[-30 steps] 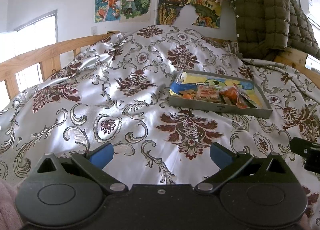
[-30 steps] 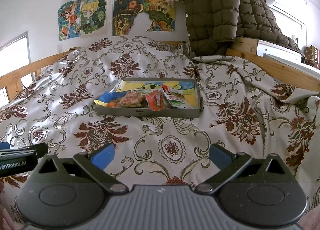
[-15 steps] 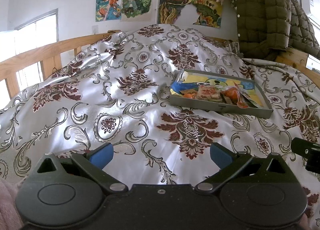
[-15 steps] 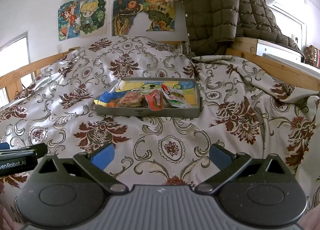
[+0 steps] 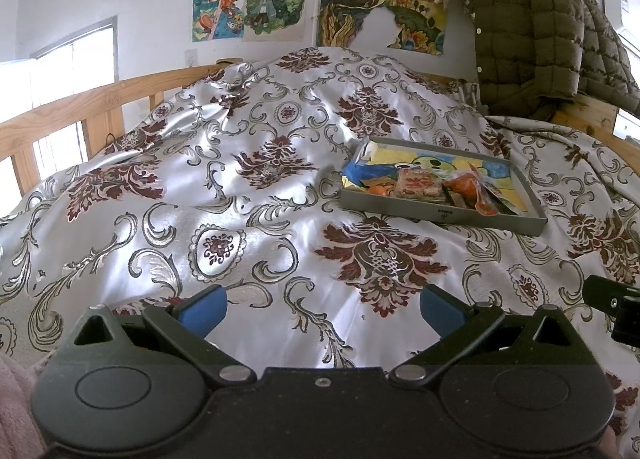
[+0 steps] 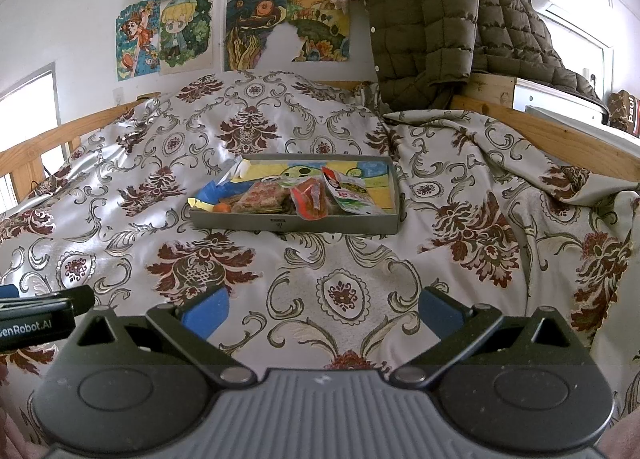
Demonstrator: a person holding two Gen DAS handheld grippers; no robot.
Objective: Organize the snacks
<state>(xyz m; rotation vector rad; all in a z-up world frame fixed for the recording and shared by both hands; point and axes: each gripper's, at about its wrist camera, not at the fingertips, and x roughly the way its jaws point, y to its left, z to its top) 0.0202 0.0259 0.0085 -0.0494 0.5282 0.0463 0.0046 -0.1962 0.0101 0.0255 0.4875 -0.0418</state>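
Hovering w/ both claws spread wide, empty: left gripper [image 5: 322, 305], right gripper [image 6: 323, 305]. Snacks [image 6: 298, 199] sit in tray [image 6: 294, 224] far ahead. Looks finished or paused; next move, if any, needs reaching fwd.

A glossy, satin-like silver bedspread with maroon damask print [image 5: 208, 195] fills the middle of the left wrist view, shining where light falls. On it, right of centre, sits a matt grey cardboard-looking tray [image 5: 442, 214] holding shiny crinkled plastic snack packets [image 6: 320, 199]. A smooth pale wooden bed rail [image 5: 76, 103] runs at left. A matt quilted olive padded jacket [image 6: 432, 19] hangs upper right. Paper drawings [image 6: 168, 35] cover the matt white wall.
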